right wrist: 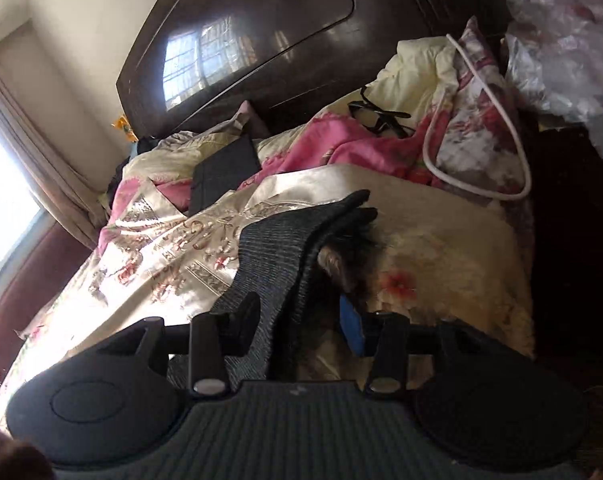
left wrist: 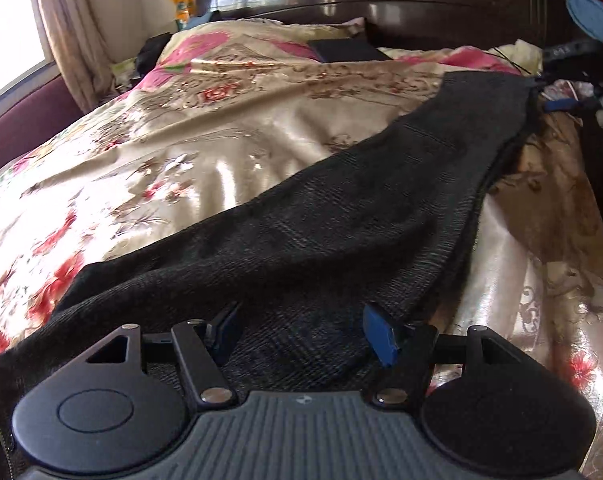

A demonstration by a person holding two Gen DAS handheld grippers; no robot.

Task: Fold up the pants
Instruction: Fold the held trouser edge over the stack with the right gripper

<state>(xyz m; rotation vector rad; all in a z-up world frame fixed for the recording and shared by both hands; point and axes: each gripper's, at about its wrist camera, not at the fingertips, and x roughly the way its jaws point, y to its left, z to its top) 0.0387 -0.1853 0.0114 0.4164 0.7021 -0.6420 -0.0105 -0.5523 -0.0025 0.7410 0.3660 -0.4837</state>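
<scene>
left wrist view: black pants (left wrist: 341, 216) lie in a long band across the floral bedspread (left wrist: 173, 152), running toward the dark headboard (left wrist: 381, 8).
left gripper (left wrist: 301, 332): jaws apart, pant fabric spread between them, pads not pressing it.
right wrist view: view tilted; pants (right wrist: 285, 248) drape over the bed edge.
right gripper (right wrist: 301, 320): jaws apart, fabric beside the left finger (right wrist: 245, 320); grip unclear.

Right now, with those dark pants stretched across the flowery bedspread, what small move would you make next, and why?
Probably ease both ends down flat. The dark pants stretch across the bedspread from the left hand-held gripper to the right hand-held gripper, and the far end hangs off the cover with a shadow beneath. Both sets of jaws stand apart with cloth between them, so nothing looks pinched.
</scene>
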